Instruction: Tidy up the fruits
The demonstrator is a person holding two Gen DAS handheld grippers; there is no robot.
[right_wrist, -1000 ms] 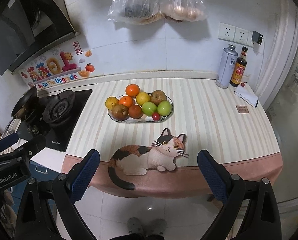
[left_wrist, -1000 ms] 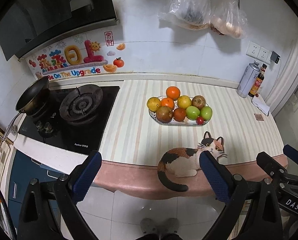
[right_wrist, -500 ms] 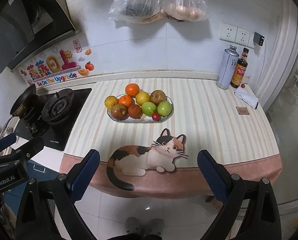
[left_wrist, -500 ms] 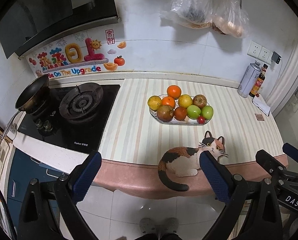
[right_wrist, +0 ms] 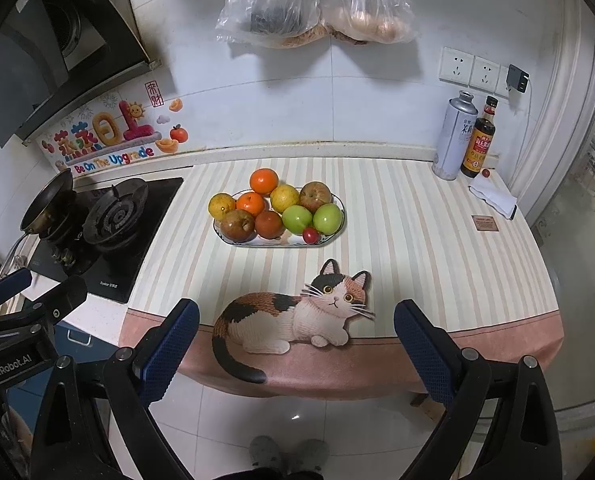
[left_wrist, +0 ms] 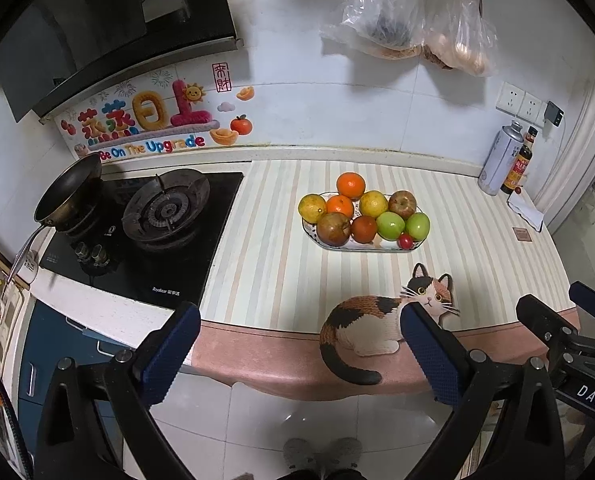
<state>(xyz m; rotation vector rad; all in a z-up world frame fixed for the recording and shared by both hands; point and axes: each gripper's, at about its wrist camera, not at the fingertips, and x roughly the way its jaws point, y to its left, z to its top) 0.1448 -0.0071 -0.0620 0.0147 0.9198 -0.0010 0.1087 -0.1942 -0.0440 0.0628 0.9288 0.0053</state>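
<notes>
white tiled wall (left_wrist: 305,92), striped counter (left_wrist: 273,264)

**A home kitchen**

A black gas hob (left_wrist: 145,236) sits at the left of the frame with a small dark pan (left_wrist: 70,192) on one burner, under a slanted black extractor hood (left_wrist: 97,24) in the upper left. White wall tiles carry a bright festive sticker (left_wrist: 145,124). Plastic bags of food (right_wrist: 313,4) hang at the top centre. At the right, wall sockets (right_wrist: 471,70), a sauce bottle (right_wrist: 478,140) and a metal can (right_wrist: 454,136) stand by a striped countertop (right_wrist: 417,240).
</notes>
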